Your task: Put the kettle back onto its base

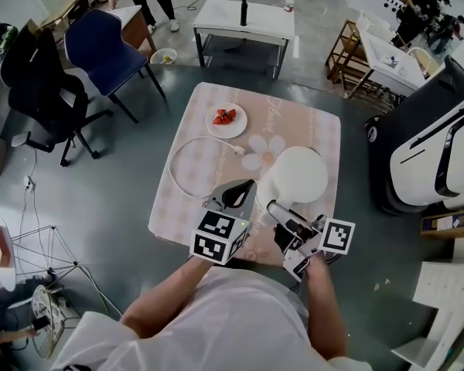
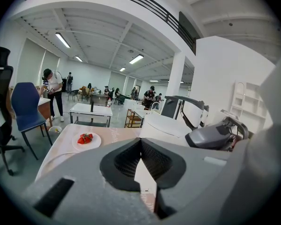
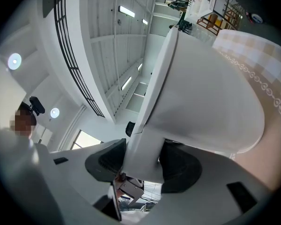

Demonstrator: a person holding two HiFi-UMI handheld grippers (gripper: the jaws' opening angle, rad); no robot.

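Note:
The white kettle [image 1: 298, 175] is over the near right part of the pink checked table [image 1: 317, 130]. My right gripper [image 1: 272, 207] is shut on the kettle's handle [image 3: 143, 153] on its near side, and the kettle body [image 3: 210, 93] fills the right gripper view at a tilt. My left gripper [image 1: 243, 188] hovers just left of the kettle, shut with nothing in it; its tips [image 2: 140, 140] meet in the left gripper view, with the kettle [image 2: 166, 128] to the right beyond them. A white power cable [image 1: 187, 149] loops across the cloth. The base is not visible; I cannot tell whether it lies under the kettle.
A white plate of strawberries [image 1: 226, 119] sits at the table's far side. A blue chair [image 1: 108, 41] and a black office chair [image 1: 39, 76] stand to the left. A white table [image 1: 243, 18] is beyond. A large black-and-white machine [image 1: 433, 141] stands close on the right.

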